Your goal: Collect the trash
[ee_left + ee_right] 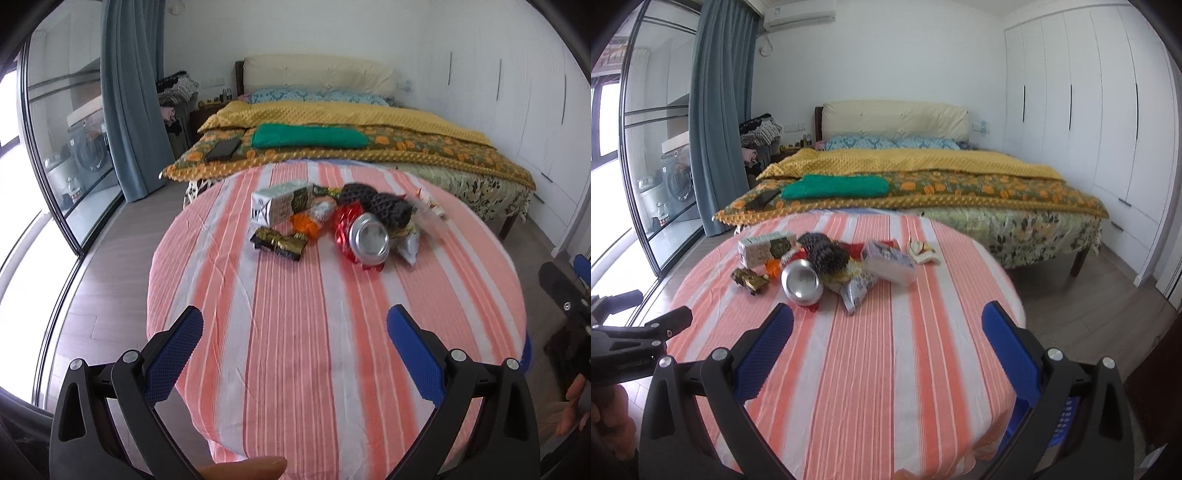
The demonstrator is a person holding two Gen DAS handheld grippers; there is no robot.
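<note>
A heap of trash lies at the far side of a round table (295, 350) (871, 369) with an orange-and-white striped cloth. In it are a crushed red can (364, 238) (800, 282) with its silver bottom toward me, a milk carton (279, 203) (764, 249), a black-and-gold wrapper (279, 242) (750, 279), black mesh pieces (384, 203) (825, 254), an orange wrapper (304, 225), a silver packet (408, 245) (855, 291) and a clear plastic box (890, 262). My left gripper (295, 332) is open over the near cloth, holding nothing. My right gripper (888, 328) is open too, just short of the can.
A bed (332, 144) (923, 184) with yellow and floral blankets, a green cloth and a dark phone stands behind the table. White wardrobes (1089, 110) line the right wall; a blue curtain (129, 92) and glass partition are at left. A blue stool (1060, 417) shows under the table's right edge.
</note>
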